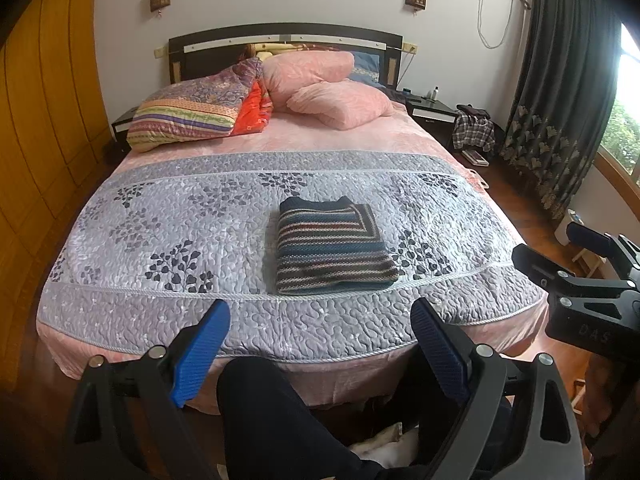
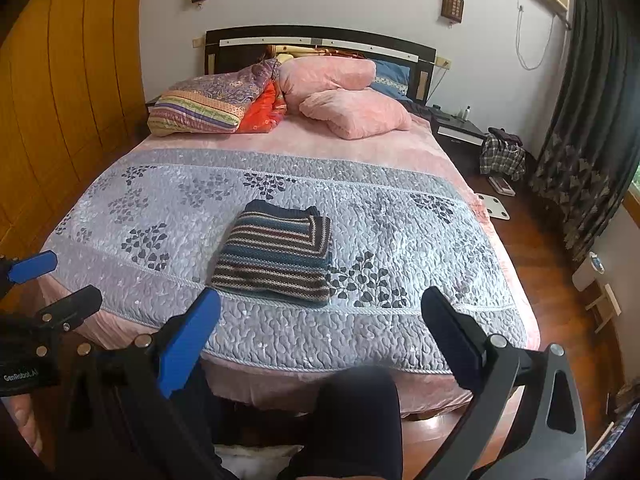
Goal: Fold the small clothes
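A striped knitted sweater (image 1: 332, 250) (image 2: 276, 254) lies folded into a neat rectangle on the grey quilted bedspread (image 1: 200, 216) (image 2: 400, 220), near the foot of the bed. My left gripper (image 1: 320, 312) is held back over the bed's foot edge, open and holding nothing, a short way in front of the sweater. My right gripper (image 2: 320, 304) is likewise open and holding nothing, pulled back from the sweater. Each gripper shows at the side of the other's view: the right gripper (image 1: 560, 248) and the left gripper (image 2: 60, 280).
Pillows (image 1: 340, 92) (image 2: 352, 96) and a folded patterned quilt (image 1: 192, 112) (image 2: 208, 106) lie at the head of the bed. The person's dark-trousered legs (image 1: 280, 420) (image 2: 360, 420) stand at the foot. A wooden wardrobe (image 1: 44, 120) is left; nightstand (image 1: 432, 110), plaid clothes (image 2: 502, 156) and curtain (image 2: 592, 120) right.
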A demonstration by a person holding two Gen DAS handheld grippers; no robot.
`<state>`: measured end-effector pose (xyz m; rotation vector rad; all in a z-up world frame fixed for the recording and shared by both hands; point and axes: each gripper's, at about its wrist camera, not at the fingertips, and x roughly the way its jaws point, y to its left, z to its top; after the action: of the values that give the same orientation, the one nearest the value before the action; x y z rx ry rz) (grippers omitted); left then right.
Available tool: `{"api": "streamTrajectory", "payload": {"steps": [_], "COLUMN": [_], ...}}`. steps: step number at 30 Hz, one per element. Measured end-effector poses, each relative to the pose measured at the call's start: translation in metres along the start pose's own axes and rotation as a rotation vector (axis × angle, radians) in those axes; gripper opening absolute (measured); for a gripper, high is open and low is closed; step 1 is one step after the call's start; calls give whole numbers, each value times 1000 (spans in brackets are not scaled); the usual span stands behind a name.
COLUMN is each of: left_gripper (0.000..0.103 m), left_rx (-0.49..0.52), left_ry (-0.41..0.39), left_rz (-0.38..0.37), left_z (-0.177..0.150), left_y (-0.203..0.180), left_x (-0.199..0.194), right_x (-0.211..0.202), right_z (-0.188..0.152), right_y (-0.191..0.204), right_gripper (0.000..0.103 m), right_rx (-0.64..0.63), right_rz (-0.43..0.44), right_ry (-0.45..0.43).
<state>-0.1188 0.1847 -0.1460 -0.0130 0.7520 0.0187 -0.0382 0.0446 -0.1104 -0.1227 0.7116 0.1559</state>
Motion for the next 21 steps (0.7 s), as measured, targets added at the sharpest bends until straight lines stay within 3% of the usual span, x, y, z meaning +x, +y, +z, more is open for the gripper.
{"api": "streamTrajectory", "payload": {"steps": [21], "left_gripper": [92], "left_rx": [-6], "left_ry": [-1], "left_rz": [-5], "left_z": [1], "left_y": [0], "left_x": [0], "right_x": [0], "right_z": [-3], "right_y": [4], "right_gripper": [100], "right_rx": [-6], "right_rz": [-6], "right_ry": [-2]}}
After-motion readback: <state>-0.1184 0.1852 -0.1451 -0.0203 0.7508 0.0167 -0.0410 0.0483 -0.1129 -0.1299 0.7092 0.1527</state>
